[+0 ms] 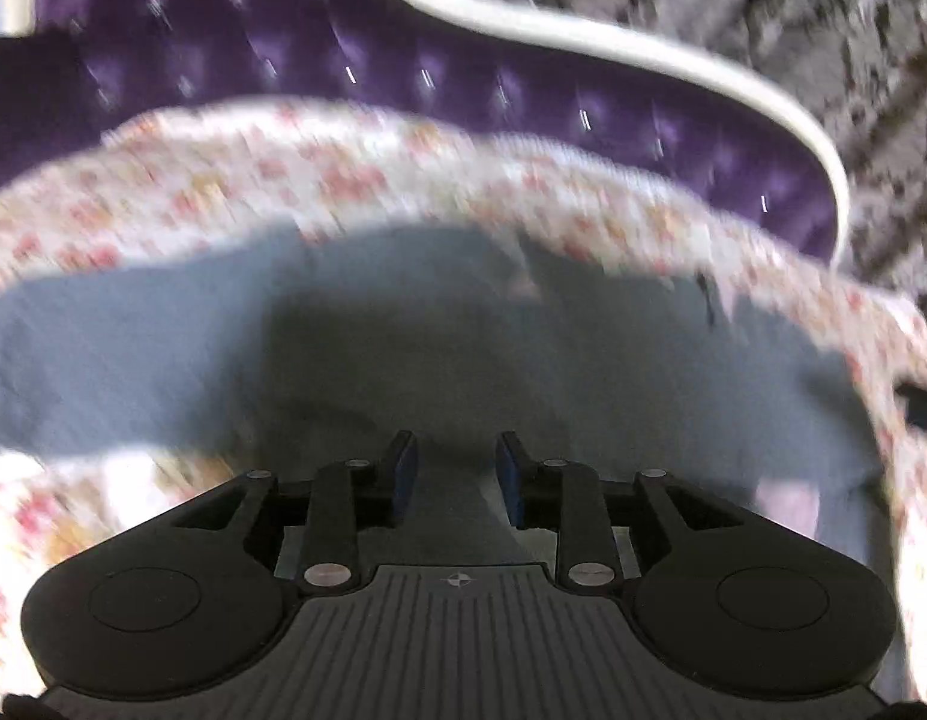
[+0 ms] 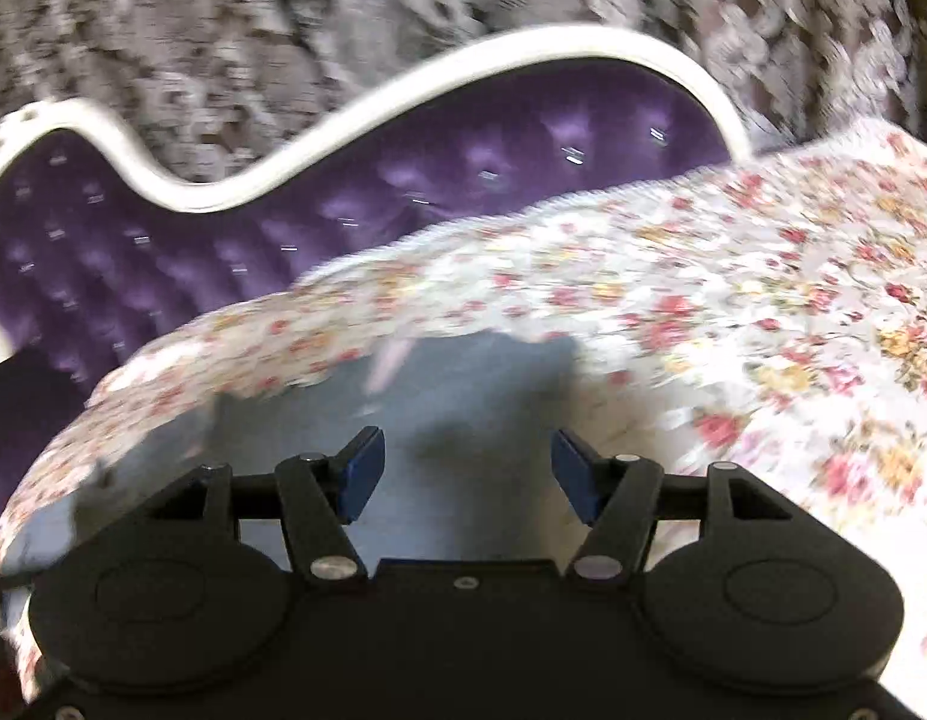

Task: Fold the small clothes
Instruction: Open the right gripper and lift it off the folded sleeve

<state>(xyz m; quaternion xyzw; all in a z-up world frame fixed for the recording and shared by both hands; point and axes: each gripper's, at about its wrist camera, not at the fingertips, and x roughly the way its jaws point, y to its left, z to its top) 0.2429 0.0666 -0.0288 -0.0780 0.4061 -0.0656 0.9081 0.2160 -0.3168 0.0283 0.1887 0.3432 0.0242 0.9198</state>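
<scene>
A small grey-blue garment [image 1: 163, 348] lies spread flat on a floral bedspread [image 1: 283, 180]. My left gripper [image 1: 454, 450] hovers low over its middle. Its blue pads [image 1: 406, 468] stand a narrow gap apart, and only the flat cloth beneath shows between them. In the right wrist view the same garment [image 2: 475, 384] lies just ahead of my right gripper [image 2: 466, 450], whose jaws are wide apart with nothing between them. A pale pink patch [image 2: 391, 360] shows at the garment's far edge. Both views are blurred by motion.
The floral bedspread [image 2: 733, 312] stretches away to the right. Behind it rises a purple tufted headboard [image 1: 283, 48] [image 2: 283, 228] with a curved white frame [image 1: 643, 54] [image 2: 403, 96]. A grey patterned wall or curtain [image 2: 223, 30] stands beyond.
</scene>
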